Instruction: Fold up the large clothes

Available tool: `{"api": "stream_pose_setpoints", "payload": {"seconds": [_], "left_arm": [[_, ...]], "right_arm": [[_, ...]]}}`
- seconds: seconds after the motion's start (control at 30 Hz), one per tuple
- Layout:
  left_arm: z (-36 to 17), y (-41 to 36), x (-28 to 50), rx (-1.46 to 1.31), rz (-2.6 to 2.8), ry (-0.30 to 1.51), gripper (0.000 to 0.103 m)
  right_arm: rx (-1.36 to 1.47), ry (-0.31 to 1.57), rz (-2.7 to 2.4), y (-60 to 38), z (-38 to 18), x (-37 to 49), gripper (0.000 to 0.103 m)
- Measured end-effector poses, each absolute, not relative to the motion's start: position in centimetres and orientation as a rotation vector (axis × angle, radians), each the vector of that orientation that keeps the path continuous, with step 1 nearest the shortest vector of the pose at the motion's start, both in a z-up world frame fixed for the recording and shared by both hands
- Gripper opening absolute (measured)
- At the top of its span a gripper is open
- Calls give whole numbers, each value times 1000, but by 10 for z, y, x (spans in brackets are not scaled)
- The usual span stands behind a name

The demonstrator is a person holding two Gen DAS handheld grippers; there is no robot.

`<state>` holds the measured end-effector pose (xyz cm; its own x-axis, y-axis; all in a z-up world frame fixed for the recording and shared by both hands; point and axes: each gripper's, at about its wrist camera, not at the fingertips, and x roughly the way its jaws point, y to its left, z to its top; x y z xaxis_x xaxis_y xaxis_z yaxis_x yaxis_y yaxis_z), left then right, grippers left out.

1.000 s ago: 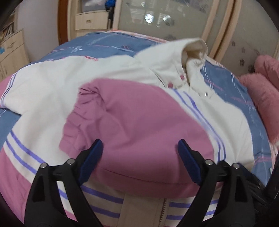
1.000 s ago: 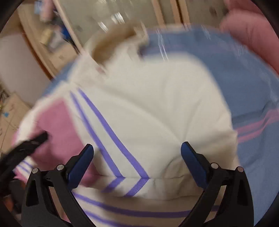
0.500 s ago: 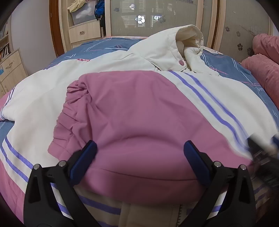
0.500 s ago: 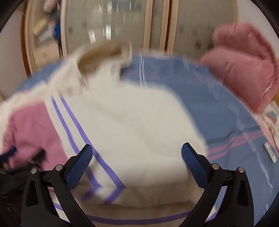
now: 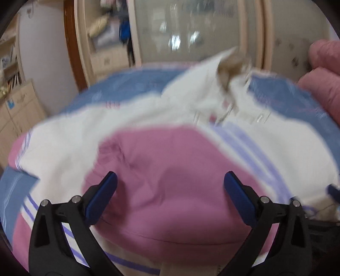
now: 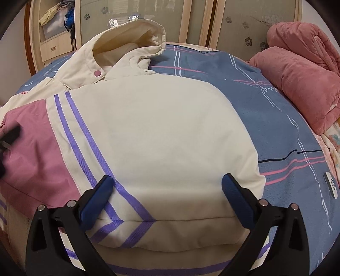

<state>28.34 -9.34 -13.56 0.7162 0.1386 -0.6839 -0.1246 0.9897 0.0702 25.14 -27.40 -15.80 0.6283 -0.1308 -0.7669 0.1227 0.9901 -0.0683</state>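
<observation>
A cream hooded jacket (image 6: pixel 161 131) with purple stripes and pink panels lies on the bed, its hood (image 6: pixel 131 36) toward the far wardrobe. One sleeve is folded across the front, its pink end (image 5: pixel 170 180) on the chest. My left gripper (image 5: pixel 170 186) is open and empty just above that pink sleeve end. My right gripper (image 6: pixel 167 189) is open and empty above the cream upper part of the folded sleeve. The left gripper's tip shows at the left edge of the right wrist view (image 6: pixel 10 133). The left wrist view is blurred by motion.
The blue plaid bedsheet (image 6: pixel 276 118) covers the bed. A rolled pink blanket (image 6: pixel 297 80) lies at the right. A small white device (image 6: pixel 330 184) lies on the sheet at the right. A wardrobe with glass doors (image 6: pixel 191 19) and a wooden cabinet (image 5: pixel 19 106) stand behind.
Both grippers stay open and empty. The left wrist view has swung and pulled back, now blurred. The right wrist view has steadied over the cream sleeve, facing the hood.
</observation>
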Motion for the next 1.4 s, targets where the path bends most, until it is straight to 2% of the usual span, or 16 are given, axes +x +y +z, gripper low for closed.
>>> {"api": "stream_pose_setpoints", "payload": {"seconds": [0.17, 0.2, 0.33, 0.83, 1.0, 1.13, 1.17, 1.27, 1.4], "left_arm": [[-151, -81, 289, -58, 119, 800, 101], [-152, -82, 290, -52, 120, 803, 101], [-153, -83, 291, -41, 120, 808, 101], [-158, -81, 292, -53, 104, 817, 101], [-158, -79, 291, -70, 93, 809, 101], [-158, -78, 290, -79, 88, 804, 101], [-158, -78, 291, -78, 88, 804, 101], [-159, -79, 290, -75, 88, 804, 101], [-159, -80, 291, -65, 95, 804, 101]], "right_arm": [[23, 655, -199, -274, -131, 234, 102], [22, 656, -194, -274, -132, 235, 102], [10, 858, -180, -276, -163, 264, 102], [1, 815, -98, -265, -151, 246, 102], [8, 681, 11, -252, -116, 219, 102], [-209, 545, -87, -237, -105, 240, 102], [-201, 573, -117, -240, -113, 248, 102], [-86, 885, -83, -256, -167, 288, 102], [-56, 856, -65, -262, -157, 284, 102]]}}
